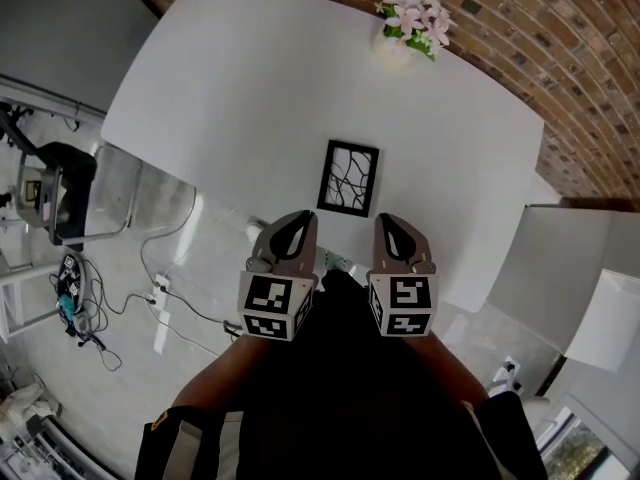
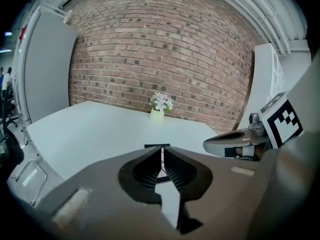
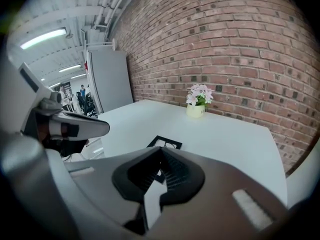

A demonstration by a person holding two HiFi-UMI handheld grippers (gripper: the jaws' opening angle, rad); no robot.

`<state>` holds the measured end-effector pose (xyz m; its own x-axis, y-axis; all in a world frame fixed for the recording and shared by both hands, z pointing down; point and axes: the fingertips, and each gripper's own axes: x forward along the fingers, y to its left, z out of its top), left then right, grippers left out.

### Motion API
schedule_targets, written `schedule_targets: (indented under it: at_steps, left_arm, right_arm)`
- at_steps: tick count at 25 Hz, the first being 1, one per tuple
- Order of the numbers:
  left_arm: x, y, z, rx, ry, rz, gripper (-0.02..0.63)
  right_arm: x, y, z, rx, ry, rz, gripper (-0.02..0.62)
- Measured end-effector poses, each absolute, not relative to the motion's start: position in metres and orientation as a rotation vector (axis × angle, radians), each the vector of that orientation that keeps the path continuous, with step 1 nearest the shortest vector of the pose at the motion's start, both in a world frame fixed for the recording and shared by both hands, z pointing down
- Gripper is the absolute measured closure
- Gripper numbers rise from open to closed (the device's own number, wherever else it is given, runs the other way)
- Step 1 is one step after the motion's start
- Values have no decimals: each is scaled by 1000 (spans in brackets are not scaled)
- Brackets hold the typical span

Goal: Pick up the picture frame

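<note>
Honestly, left gripper [image 1: 304, 218] is holding its fingers barely parted, right gripper [image 1: 386, 220] is clenching nothing; with the picture frame [image 1: 349, 177] lying flat, they're risking shoving it away.

One picture frame [image 1: 348, 177], one flower pot [image 1: 398, 38], one table [image 1: 250, 88], two claws (left claw [image 1: 303, 220], right claw [image 1: 386, 221]).

Bright, even light from a ceiling tube [image 3: 44, 36]; fisheye edges bend, darken.
</note>
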<state>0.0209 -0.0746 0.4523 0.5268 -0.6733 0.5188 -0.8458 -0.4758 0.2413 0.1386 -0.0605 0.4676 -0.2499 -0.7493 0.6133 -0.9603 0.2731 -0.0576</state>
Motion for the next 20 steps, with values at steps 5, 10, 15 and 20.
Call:
schedule_targets:
  at_steps: [5,10,15,20]
  left_arm:
    - [22,-83,471,2290,-1187,529,591]
    - [27,-85,500,2265,-1133,593,561]
    - [26,-87,529,2206,-1131,625,548]
    - [25,-91,549,2171,-1138,660,532]
  right_arm:
    - [135,-63,484,1537,-2029,644,594]
    - [133,-65,504,1506,-1996,712,590]
    - [135,-65,523,1485,-1969,767,529]
    - [139,-67,539,1472,-1947,824,529]
